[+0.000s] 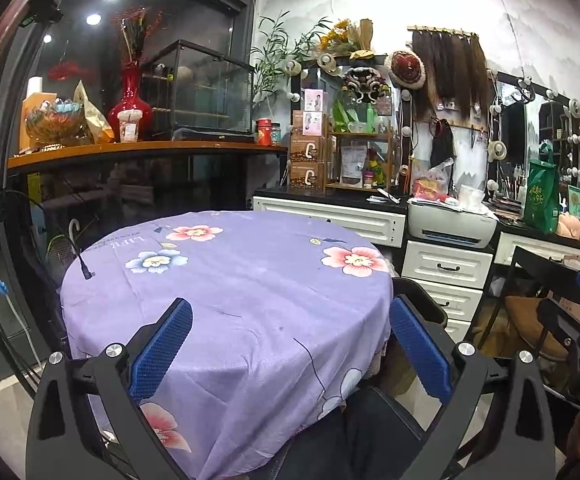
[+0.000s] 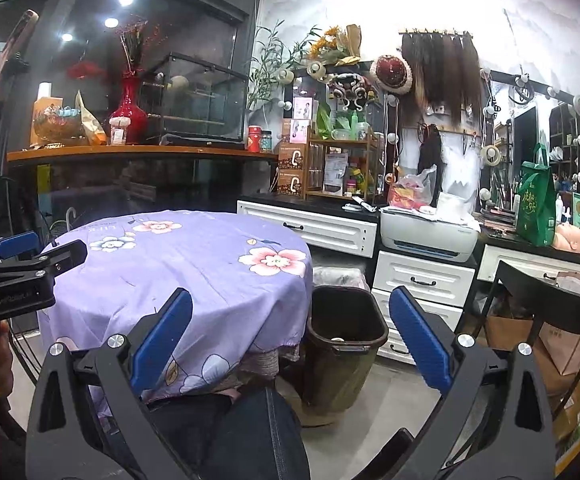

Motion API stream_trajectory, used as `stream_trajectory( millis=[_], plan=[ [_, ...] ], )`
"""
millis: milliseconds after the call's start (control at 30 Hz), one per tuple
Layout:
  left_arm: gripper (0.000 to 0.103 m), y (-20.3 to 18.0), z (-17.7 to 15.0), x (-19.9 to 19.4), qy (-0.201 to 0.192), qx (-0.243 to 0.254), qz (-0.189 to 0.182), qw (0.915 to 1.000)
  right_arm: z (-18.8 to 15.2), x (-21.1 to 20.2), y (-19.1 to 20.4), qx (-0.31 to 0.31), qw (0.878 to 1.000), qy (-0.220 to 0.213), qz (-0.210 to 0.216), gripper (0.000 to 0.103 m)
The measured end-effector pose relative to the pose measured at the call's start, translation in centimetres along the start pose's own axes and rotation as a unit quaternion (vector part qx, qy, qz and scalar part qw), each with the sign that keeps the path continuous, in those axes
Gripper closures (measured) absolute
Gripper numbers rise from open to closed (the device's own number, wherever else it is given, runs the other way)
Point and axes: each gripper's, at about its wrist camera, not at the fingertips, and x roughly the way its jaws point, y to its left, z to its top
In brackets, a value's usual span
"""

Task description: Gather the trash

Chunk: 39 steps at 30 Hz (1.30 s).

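A round table [image 1: 226, 280] with a purple flowered cloth stands in front of me; it also shows in the right wrist view [image 2: 178, 264]. I see no loose trash on the cloth. A dark trash bin [image 2: 344, 332] stands on the floor right of the table, with a small pale item inside. My left gripper [image 1: 290, 316] is open and empty above the table's near edge. My right gripper [image 2: 290, 308] is open and empty, held between the table edge and the bin. The left gripper also shows at the left of the right wrist view [image 2: 30, 264].
White drawer cabinets [image 2: 422, 276] with a printer [image 2: 430, 232] line the back right. A wooden shelf [image 1: 138, 148] with a red vase [image 1: 130, 100] runs behind the table. A black chair [image 2: 550, 300] and paper bags [image 2: 562, 344] stand right. My knee [image 2: 242, 432] is below.
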Motion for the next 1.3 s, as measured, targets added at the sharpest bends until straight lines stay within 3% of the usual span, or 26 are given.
stream_trajectory(
  millis=[1300],
  plan=[
    [0.005,-0.23,-0.06,-0.94,-0.002,0.005,-0.003,1.0000,-0.19,0.21,0.13,0.017,1.000,-0.003,0.002,0.006]
  ],
)
